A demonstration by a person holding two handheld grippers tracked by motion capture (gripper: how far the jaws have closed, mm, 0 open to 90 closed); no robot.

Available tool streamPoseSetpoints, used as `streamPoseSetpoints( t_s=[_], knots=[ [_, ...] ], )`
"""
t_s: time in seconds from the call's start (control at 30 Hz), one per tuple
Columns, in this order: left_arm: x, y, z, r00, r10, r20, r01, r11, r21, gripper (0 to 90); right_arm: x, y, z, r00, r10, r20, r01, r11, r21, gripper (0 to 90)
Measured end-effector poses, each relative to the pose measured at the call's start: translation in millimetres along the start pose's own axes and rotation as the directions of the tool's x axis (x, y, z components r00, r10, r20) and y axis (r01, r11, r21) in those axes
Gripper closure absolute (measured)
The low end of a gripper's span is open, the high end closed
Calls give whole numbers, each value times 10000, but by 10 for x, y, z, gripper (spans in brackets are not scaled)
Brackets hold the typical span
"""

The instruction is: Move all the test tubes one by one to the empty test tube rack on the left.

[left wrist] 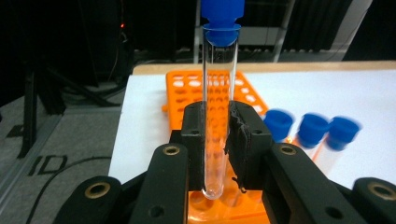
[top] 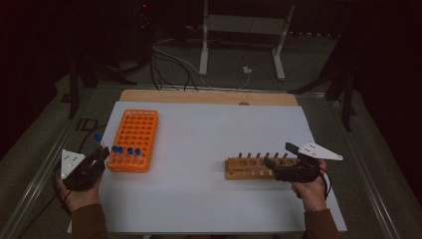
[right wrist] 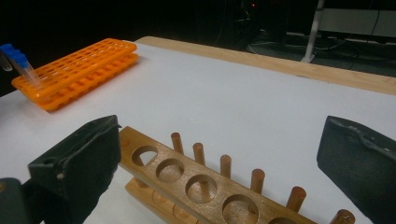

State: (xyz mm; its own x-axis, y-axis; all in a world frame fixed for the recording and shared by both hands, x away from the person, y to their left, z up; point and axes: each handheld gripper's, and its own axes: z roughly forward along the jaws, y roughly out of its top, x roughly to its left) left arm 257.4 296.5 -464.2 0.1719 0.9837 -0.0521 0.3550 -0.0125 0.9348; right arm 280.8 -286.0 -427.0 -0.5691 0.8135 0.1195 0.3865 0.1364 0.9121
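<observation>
The left claw (left wrist: 216, 140) is sitting at the bench's (top: 209, 149) left edge, hand low behind it, clamping a clear test tube (left wrist: 217, 116) between its pads. The right claw (right wrist: 219, 158) is hanging wide open over the wooden rack (right wrist: 205, 186), gripping nothing. The orange rack (top: 134, 139) is just beyond the left claw, with three more blue-capped tubes (left wrist: 310, 133) standing in its near row. The held tube is standing upright along its long axis, blue cap (left wrist: 222, 18) up, rounded bottom just above the orange rack's near end.
</observation>
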Motion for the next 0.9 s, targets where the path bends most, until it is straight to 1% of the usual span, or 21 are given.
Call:
streamPoseSetpoints(
  t_s=[0.13,0.27,0.37,0.47,0.5,0.57,0.67,0.7,0.8,0.9],
  knots=[
    [11,-43,61,9999,85,-66,-84,9997,243,772,-1,-1,-4,10000,8,-11,-8,10000,-16,3],
    [14,-78,111,9998,179,-34,-177,9989,445,771,3,-1,-5,10000,-8,-14,8,10000,-15,3],
    [22,-114,139,9996,268,-77,-262,9969,740,771,10,1,-1,10000,10,-47,-10,10000,-12,3],
    [19,-161,180,9990,418,-174,-392,9910,1277,772,11,-5,6,10000,-33,-53,33,10000,9,3],
    [18,-180,195,9988,464,-156,-436,9880,1481,772,10,-6,5,10000,-30,-64,30,10000,11,3],
    [3,-202,218,9974,680,-237,-623,9796,1911,776,9,-4,-1,10000,-25,-68,26,10000,4,3],
    [0,-204,220,9974,683,-213,-619,9735,2199,779,0,-1,-13,10000,-8,-62,7,10000,-47,3],
    [-5,-209,227,9972,719,-212,-647,9685,2404,780,-1,-2,-15,10000,15,-60,-15,10000,-42,3],
    [-14,-200,229,9963,825,-220,-743,9646,2532,782,-3,-6,-17,10000,27,-68,-27,10000,-27,3],
    [-18,-198,227,9965,797,-262,-703,9636,2581,782,3,-8,-14,9999,-15,-113,15,10000,-2,3]
  ],
)
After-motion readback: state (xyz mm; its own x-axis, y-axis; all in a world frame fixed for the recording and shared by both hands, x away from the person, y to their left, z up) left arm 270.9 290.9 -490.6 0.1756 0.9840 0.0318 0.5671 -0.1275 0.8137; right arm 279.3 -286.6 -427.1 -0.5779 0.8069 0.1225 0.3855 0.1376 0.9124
